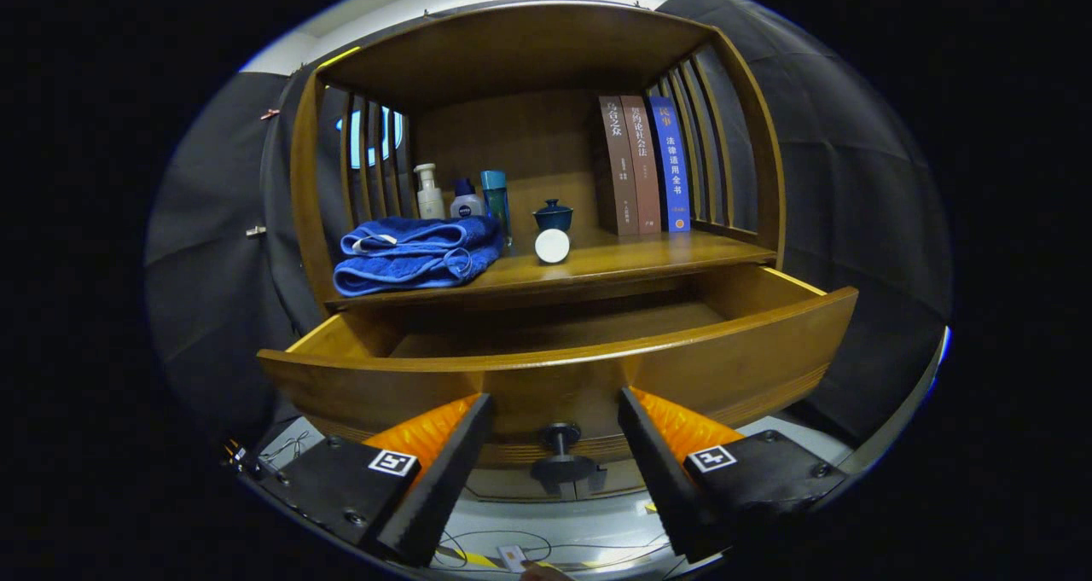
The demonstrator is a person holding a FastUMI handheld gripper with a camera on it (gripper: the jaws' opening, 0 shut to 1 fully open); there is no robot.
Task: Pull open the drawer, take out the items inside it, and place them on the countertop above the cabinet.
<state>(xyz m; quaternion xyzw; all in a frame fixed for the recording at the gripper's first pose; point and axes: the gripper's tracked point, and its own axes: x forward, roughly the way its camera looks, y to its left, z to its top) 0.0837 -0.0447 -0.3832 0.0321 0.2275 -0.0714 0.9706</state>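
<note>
wooden cabinet (751,137), glossy brown, slatted sides. drawer (563,376) pulled out toward the gripper (554,444), curved front, long axis running side to side, the visible part of its floor bare. dark round knob (560,457) on a short stem sits between the gripper fingers, untouched; fingers stand wide apart, holding nothing. on the desk (648,257) above: folded blue terry towel (418,252), three bottles (465,197), lidded dark-blue cup (554,215), white round disc (552,246), three upright books (644,165).
</note>
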